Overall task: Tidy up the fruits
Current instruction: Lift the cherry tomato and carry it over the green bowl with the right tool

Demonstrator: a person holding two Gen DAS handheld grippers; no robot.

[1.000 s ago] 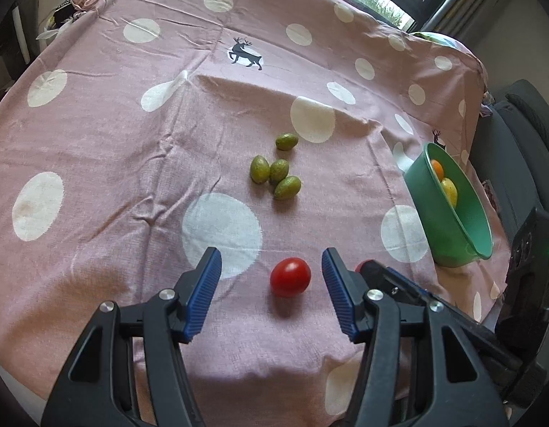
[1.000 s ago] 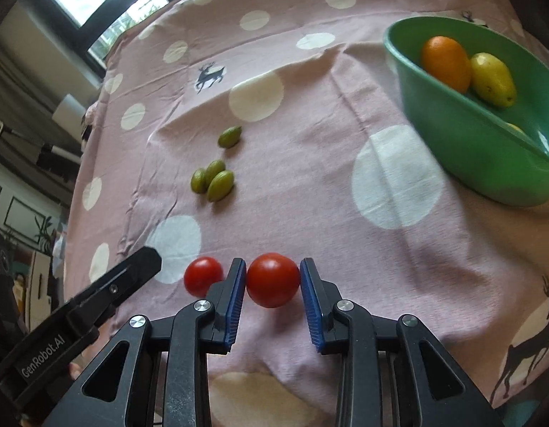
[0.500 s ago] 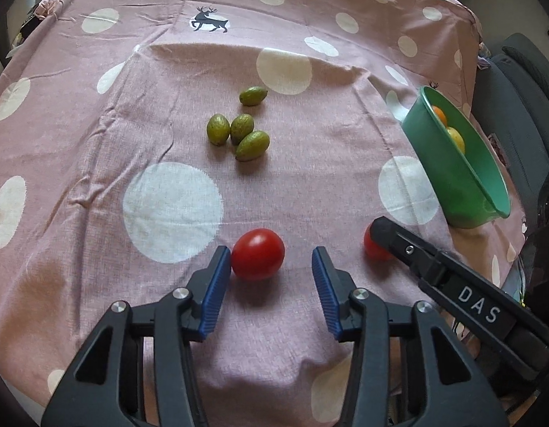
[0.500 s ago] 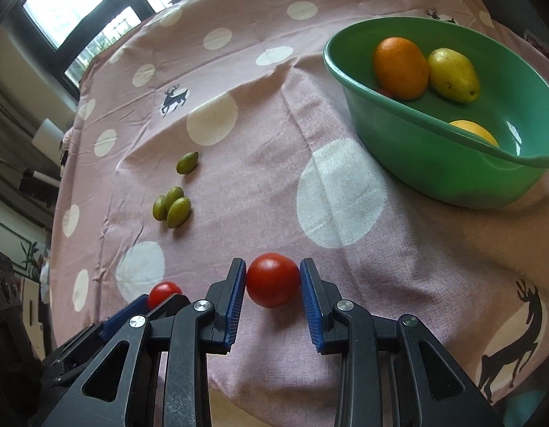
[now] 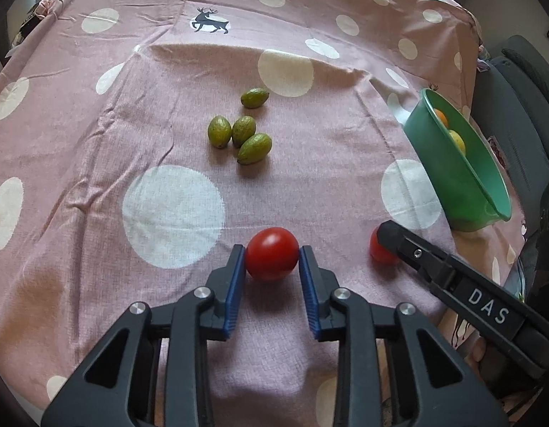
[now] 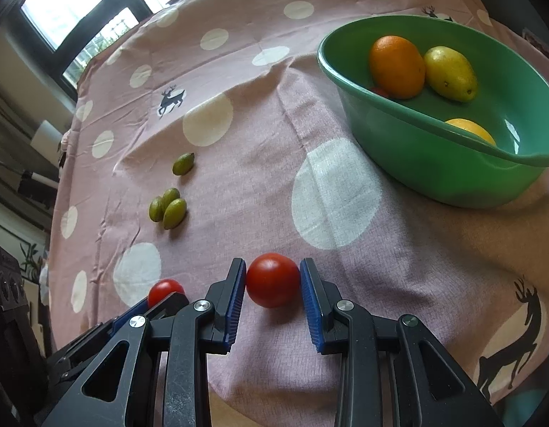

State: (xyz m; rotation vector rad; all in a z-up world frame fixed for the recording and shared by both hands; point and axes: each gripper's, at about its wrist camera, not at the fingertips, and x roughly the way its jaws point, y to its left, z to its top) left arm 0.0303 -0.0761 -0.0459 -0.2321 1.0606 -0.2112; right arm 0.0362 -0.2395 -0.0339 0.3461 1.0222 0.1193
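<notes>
Two red tomatoes lie on the pink spotted cloth. In the left wrist view one tomato [image 5: 272, 259] sits between the blue pads of my left gripper [image 5: 272, 254]. Its jaws are closing and both pads touch the fruit. My right gripper [image 6: 273, 277] is shut on the other tomato [image 6: 273, 280], which rests on the cloth. That tomato [image 5: 381, 251] shows beside one of the right gripper's fingers [image 5: 417, 252]. The left one [image 6: 164, 290] peeks out at the lower left. A green bowl [image 6: 434, 163] stands to the right.
Several small green oval fruits [image 5: 244, 131] lie in a cluster further up the cloth [image 5: 167, 213]. The bowl [image 5: 463, 192] holds an orange [image 6: 396, 67], a yellow-green fruit [image 6: 450, 73] and a yellow fruit [image 6: 470, 130]. A dark sofa [image 5: 516, 106] sits past the table's right edge.
My left gripper moved forward over the tomato and its jaws narrowed from wide apart to touching it. The right gripper kept its grip on its tomato and turned slightly.
</notes>
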